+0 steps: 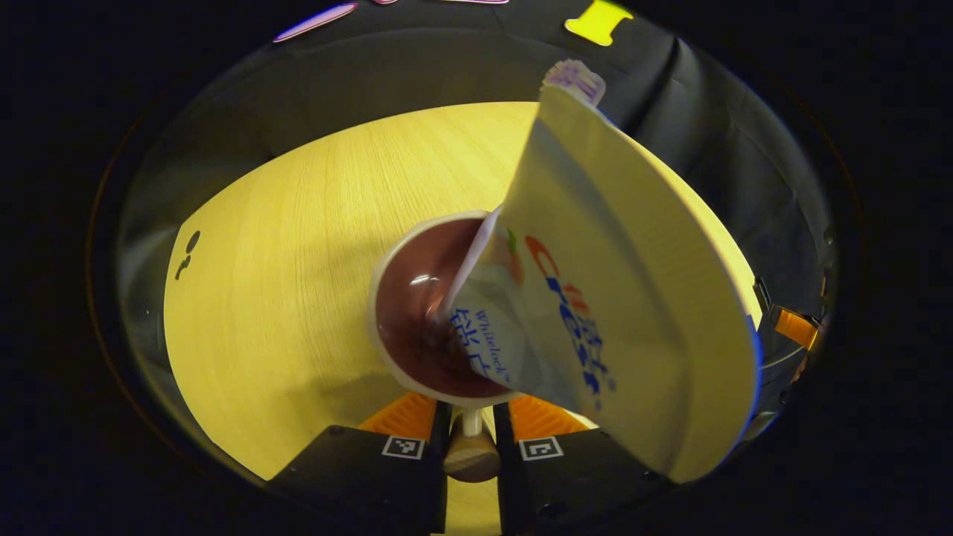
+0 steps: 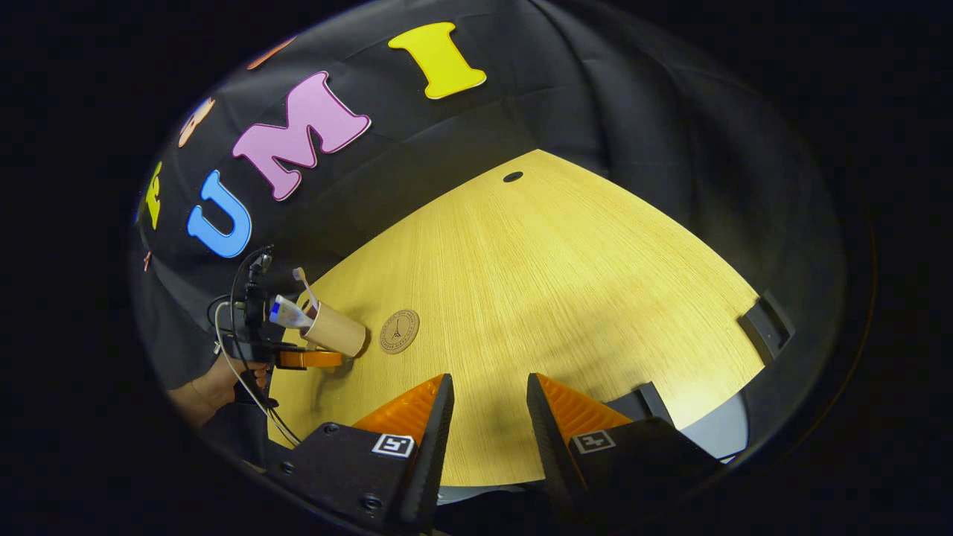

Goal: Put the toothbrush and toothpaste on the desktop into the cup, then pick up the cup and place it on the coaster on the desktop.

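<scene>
L tool pinches cup handle; top-heavy w/ toothpaste, keep upright. Coaster at 3 o'clock. R tool wide, empty.

The toothpaste tube reads "Crest" and "Whitelock", beside Chinese characters.
</scene>
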